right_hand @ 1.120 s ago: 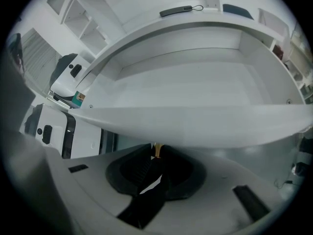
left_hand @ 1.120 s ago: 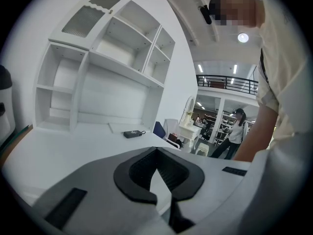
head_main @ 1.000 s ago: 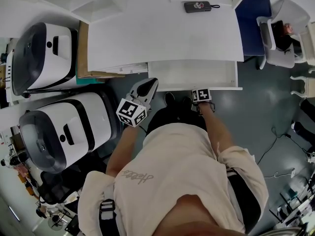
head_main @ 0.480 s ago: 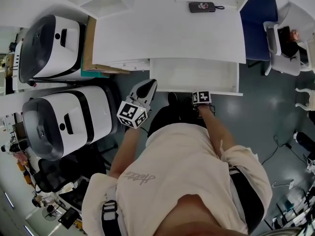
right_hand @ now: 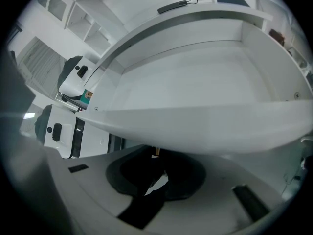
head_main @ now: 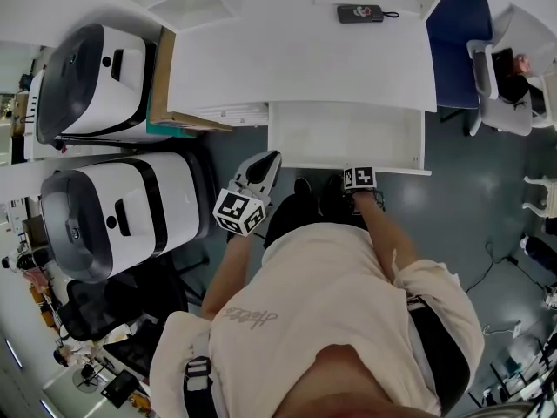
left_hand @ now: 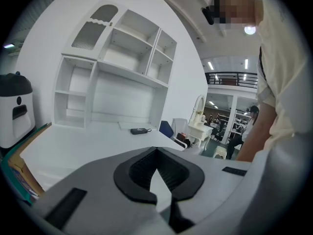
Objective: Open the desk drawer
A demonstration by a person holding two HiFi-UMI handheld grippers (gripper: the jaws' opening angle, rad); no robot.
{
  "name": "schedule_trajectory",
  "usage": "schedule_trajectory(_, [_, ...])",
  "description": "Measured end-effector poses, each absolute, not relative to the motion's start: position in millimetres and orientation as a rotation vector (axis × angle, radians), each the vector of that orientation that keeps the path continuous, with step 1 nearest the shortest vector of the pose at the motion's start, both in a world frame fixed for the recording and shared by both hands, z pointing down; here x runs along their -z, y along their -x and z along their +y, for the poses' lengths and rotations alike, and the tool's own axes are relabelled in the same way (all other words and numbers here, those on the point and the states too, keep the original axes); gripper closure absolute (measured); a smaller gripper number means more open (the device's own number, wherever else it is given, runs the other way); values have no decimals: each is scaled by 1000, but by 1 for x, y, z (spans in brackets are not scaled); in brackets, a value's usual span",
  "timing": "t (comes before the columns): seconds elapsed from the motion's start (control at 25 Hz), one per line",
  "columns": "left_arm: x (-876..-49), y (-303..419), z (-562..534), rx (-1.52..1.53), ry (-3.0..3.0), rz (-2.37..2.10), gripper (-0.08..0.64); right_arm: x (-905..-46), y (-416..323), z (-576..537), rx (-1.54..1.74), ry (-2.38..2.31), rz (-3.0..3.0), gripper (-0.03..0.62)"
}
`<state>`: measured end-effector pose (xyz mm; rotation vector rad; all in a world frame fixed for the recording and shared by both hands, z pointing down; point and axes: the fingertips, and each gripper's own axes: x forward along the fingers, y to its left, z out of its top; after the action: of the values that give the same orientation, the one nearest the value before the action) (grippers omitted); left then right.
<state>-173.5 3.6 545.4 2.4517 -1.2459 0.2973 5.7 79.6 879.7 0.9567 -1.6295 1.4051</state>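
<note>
The white desk (head_main: pixel 296 59) has its shallow drawer (head_main: pixel 344 133) pulled out toward me, and the inside looks empty. My right gripper (head_main: pixel 355 175) sits at the drawer's front panel, right of centre. In the right gripper view the panel (right_hand: pixel 205 119) hangs over that gripper (right_hand: pixel 156 173), whose jaws are shut on a small brass handle (right_hand: pixel 155 152) under the front edge. My left gripper (head_main: pixel 271 158) hovers off the drawer's left front corner, touching nothing. In its own view the left gripper (left_hand: pixel 159 190) points across the desktop, jaws shut and empty.
A black device with a cord (head_main: pixel 359 13) lies at the back of the desk. Two large white machines (head_main: pixel 87 68) (head_main: pixel 113 220) stand to the left, with cardboard (head_main: pixel 161 85) leaning against the desk's side. A blue chair (head_main: pixel 452 42) and a white chair (head_main: pixel 500 68) are on the right.
The drawer has slid further out of the desk toward me with the right gripper on its handle. The left gripper has drifted back the same way, still empty.
</note>
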Motion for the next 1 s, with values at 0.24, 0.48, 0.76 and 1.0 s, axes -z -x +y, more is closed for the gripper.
schedule_trajectory(0.24, [-538,183,-1,-287,-2491,-1204,558,-879,-6,89,-1385,-964,-1610,518])
schedule_trajectory(0.48, [-538,200,4,-288,-2496,-1185,558,-880,-5,101,-1391,-984,-1595,519])
schedule_trajectory(0.76, [-547,209,12,-287,-2481,-1174,558,-880,-2,116,-1399,-986,-1597,518])
schedule_trajectory(1.0, [-545,206,15,-280,-2498,-1161,558,-880,-4,116,-1406,-1008,-1596,518])
